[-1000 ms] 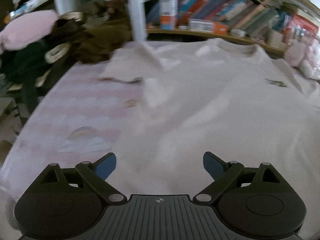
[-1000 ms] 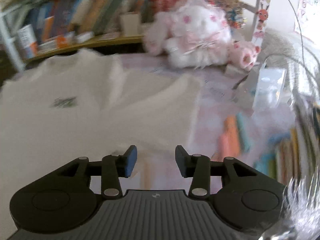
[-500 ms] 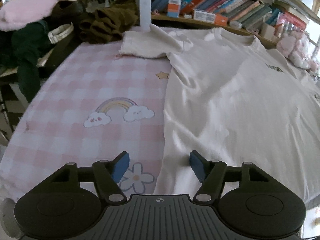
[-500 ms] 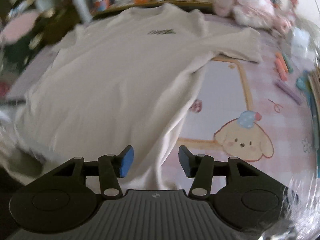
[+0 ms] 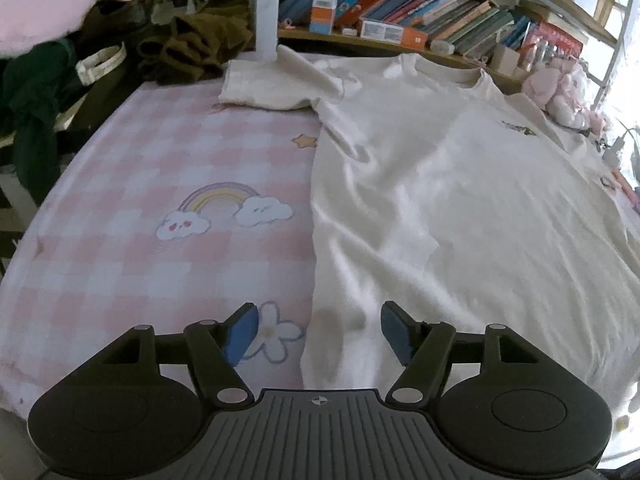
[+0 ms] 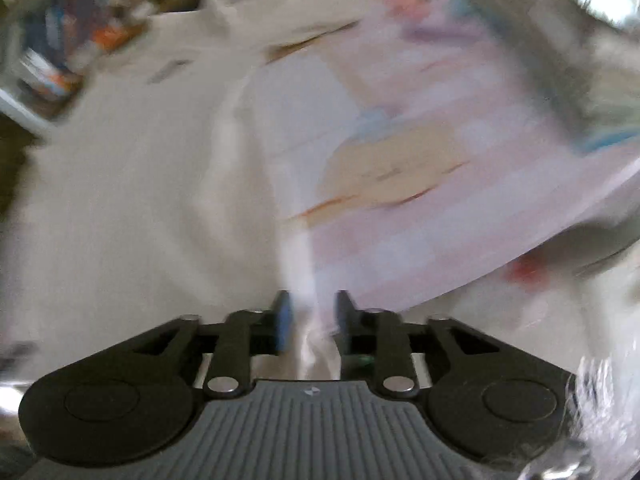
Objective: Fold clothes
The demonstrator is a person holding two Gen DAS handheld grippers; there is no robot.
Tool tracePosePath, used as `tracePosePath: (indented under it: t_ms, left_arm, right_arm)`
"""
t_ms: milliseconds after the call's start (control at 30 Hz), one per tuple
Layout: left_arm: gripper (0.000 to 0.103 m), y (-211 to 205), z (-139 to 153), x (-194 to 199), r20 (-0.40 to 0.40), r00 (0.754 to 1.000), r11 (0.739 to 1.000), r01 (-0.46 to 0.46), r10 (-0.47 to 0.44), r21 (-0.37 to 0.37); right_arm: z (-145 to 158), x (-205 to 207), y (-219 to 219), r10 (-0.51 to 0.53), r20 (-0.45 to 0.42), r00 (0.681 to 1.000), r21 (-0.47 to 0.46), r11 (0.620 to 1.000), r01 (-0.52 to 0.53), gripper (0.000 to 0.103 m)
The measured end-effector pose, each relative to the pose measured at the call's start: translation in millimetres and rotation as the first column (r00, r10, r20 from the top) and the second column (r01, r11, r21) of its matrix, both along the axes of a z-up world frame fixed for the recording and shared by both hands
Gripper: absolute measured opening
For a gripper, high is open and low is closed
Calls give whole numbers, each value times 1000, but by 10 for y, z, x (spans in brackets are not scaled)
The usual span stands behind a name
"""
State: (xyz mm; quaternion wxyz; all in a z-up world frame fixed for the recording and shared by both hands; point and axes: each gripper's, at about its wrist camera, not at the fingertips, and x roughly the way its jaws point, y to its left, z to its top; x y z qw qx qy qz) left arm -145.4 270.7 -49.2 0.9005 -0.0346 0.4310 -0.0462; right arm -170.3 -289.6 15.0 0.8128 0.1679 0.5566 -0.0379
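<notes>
A cream T-shirt (image 5: 460, 200) lies spread flat, front up, on a table covered with a pink checked cloth (image 5: 132, 208) printed with a rainbow, clouds and a flower. Its neckline points toward a shelf of books (image 5: 420, 4) at the back, and one short sleeve lies flat near a white post (image 5: 266, 8). The left claw (image 5: 316, 332) hangs low over the shirt's bottom corner with its blue-padded fingers spread wide, one over the flower print, the other over the fabric, holding nothing. The right wrist view is badly blurred; there the right claw (image 6: 310, 322) has its fingers drawn close, pinching a bunched ridge of the shirt's edge that runs up between them. A pile of dark clothes (image 5: 192, 44) sits beside the post.
</notes>
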Motion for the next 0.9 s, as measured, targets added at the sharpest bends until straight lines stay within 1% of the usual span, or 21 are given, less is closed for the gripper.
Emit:
tracePosePath:
  t_ms: [33, 67, 100, 200, 233, 267, 300, 333, 367, 400, 433, 467, 500, 533, 567, 600, 667, 700, 800, 833, 900]
  left_arm:
    - [69, 19, 2, -14, 0, 1000, 1000, -3, 3, -4]
    - [68, 37, 3, -29, 0, 1000, 1000, -5, 5, -7]
    - [68, 58, 3, -42, 0, 1000, 1000, -5, 5, -14]
    - [66, 58, -16, -60, 0, 1000, 1000, 0, 0, -29]
    - [61, 47, -17, -55, 2, 1000, 1000, 7, -7, -28]
    - [50, 35, -18, -49, 5, 1000, 1000, 13, -13, -28]
    - [44, 10, -14, -34, 2, 1000, 999, 21, -21, -30]
    - [33, -16, -10, -20, 0, 1000, 999, 28, -28, -32]
    - [16, -41, -6, -5, -3, 999, 999, 36, -36, -34]
    - [8, -72, -5, 15, -15, 999, 998, 49, -50, -40]
    - [4, -97, -3, 30, -26, 998, 997, 57, -59, -43]
    - [3, -119, 1, 26, -28, 997, 997, 64, -65, -43]
    - [2, -134, 24, 12, -23, 997, 996, 69, -70, -49]
    - [2, -147, 47, -3, -18, 997, 996, 73, -74, -57]
    - [2, -143, 82, -26, -13, 997, 994, 73, -74, -80]
    - [2, -143, 129, -55, -8, 997, 991, 71, -73, -110]
    - [2, -160, 155, -94, -17, 996, 988, 85, -88, -131]
    - [2, -171, 139, -105, -28, 995, 989, 92, -96, -117]
    - [5, -166, 29, -96, -59, 993, 993, 93, -97, -67]
    - [11, -152, 24, -90, -57, 994, 994, 90, -94, -66]
    - [14, -123, 40, -77, -45, 995, 994, 85, -88, -61]
  right_arm:
    - [-3, -5, 21, 25, 8, 1000, -63, 998, -24, 36]
    - [-9, -13, 69, 56, 19, 998, -95, 994, -54, 38]
    - [-13, -23, 117, 66, 40, 997, -120, 991, -60, 40]
    - [-78, -38, 260, 161, 61, 985, -106, 982, -154, 41]
    - [-107, -29, 318, 190, 65, 980, -112, 977, -182, 41]
    - [-141, -18, 381, 221, 63, 973, -127, 969, -212, 38]
    - [-178, -4, 438, 249, 58, 967, -138, 961, -240, 33]
    - [-225, 19, 478, 272, 42, 961, -138, 955, -264, 29]
    - [-263, 40, 512, 291, 29, 956, -135, 949, -285, 17]
    - [-263, 53, 514, 296, 29, 955, -109, 950, -292, 8]
    - [-239, 55, 475, 284, 35, 958, -30, 959, -283, 8]
    - [-196, 39, 402, 246, 70, 967, 62, 966, -250, 7]
    - [-153, 23, 328, 204, 101, 974, 154, 964, -218, 6]
    - [-118, 10, 253, 157, 120, 980, 221, 958, -180, 6]
    - [-116, 11, 178, 104, 101, 989, 185, 975, -121, 6]
    - [-138, 21, 134, 78, 70, 994, 100, 991, -85, 6]
    - [-213, 34, 92, 70, 27, 997, -54, 996, -68, 3]
    - [-242, 37, 86, 70, 17, 997, -72, 995, -68, 3]
    - [-264, 28, 121, 90, 26, 996, -64, 994, -88, 4]
    - [-270, 34, 147, 98, 26, 995, -71, 993, -96, 5]
    - [-279, 65, 211, 119, 34, 992, -98, 988, -115, 11]
